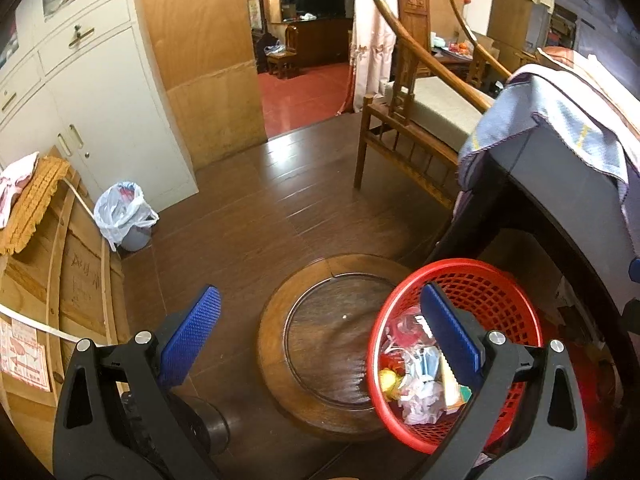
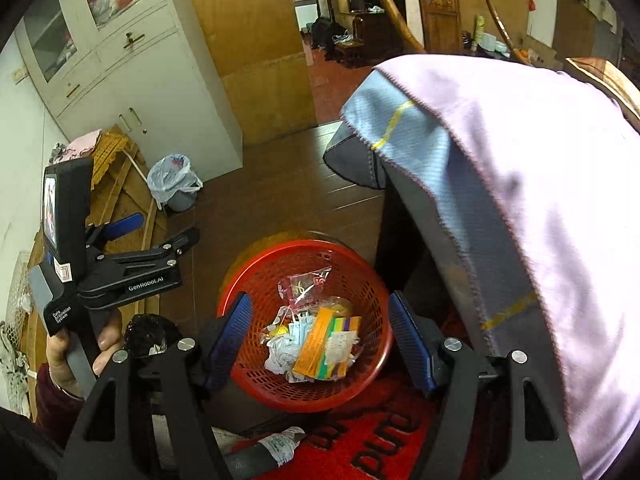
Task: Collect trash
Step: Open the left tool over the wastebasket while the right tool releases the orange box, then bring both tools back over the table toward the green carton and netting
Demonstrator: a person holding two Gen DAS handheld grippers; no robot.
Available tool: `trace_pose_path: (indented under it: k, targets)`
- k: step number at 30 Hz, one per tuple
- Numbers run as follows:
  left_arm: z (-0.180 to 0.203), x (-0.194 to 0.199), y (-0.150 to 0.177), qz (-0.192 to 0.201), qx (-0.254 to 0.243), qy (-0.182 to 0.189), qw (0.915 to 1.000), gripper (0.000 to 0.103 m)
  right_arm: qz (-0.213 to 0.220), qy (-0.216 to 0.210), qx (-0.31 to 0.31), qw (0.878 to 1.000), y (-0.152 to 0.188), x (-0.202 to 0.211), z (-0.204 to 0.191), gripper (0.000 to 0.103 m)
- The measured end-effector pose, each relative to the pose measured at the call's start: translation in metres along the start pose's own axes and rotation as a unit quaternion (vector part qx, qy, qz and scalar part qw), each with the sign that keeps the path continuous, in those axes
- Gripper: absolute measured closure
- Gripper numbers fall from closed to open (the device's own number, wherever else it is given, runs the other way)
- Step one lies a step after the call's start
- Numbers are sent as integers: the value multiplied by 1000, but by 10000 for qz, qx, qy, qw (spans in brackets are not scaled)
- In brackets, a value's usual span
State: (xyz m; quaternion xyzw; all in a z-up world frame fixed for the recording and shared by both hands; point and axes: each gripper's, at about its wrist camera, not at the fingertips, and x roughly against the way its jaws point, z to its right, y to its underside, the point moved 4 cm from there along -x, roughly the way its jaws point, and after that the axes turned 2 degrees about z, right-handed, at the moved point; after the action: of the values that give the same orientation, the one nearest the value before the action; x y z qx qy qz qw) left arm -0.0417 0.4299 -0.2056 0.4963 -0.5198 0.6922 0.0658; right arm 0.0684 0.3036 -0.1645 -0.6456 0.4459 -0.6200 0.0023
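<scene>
Right tool [image 2: 320, 344] and left tool [image 1: 316, 332] both spread wide, empty, above red basket [image 2: 360, 276] holding trash [image 2: 316, 340] at lower centre.

Left gripper [image 2: 156, 226] at nine o'clock is showing "GenRobot.AI" on its body, "Data Acquisition System" on the handle; red mat [image 2: 360, 448] lettering isn't readable.

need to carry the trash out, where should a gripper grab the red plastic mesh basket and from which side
Grip the rim of the red plastic mesh basket, one finger inside and one outside the thin wall, coming from above. It stands upright with its mouth open, too wide to span. The left part of the rim looks best: the cloth-draped table crowds the right. The right gripper already hangs open above it, nearer than the left gripper.
</scene>
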Motion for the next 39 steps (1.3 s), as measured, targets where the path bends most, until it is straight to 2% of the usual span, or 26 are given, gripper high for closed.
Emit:
trace_pose_path:
  k: [16,23,32,39]
  targets:
    - [63,69,-19,655,-672,186,9954,7,770,151,-276,9965,20,82,40,31]
    - [109,103,-21,875,-1079,342,9897,7,1228,328,-512,9906,36,125,68,29]
    - [182,148,-10,1086,-1692,684,9772,7,1959,662,-827,9749,71,197,108,26]
    - [257,187,-4,1352,-2193,1089,9601,7,2541,985,-1152,9552,112,256,148,23]
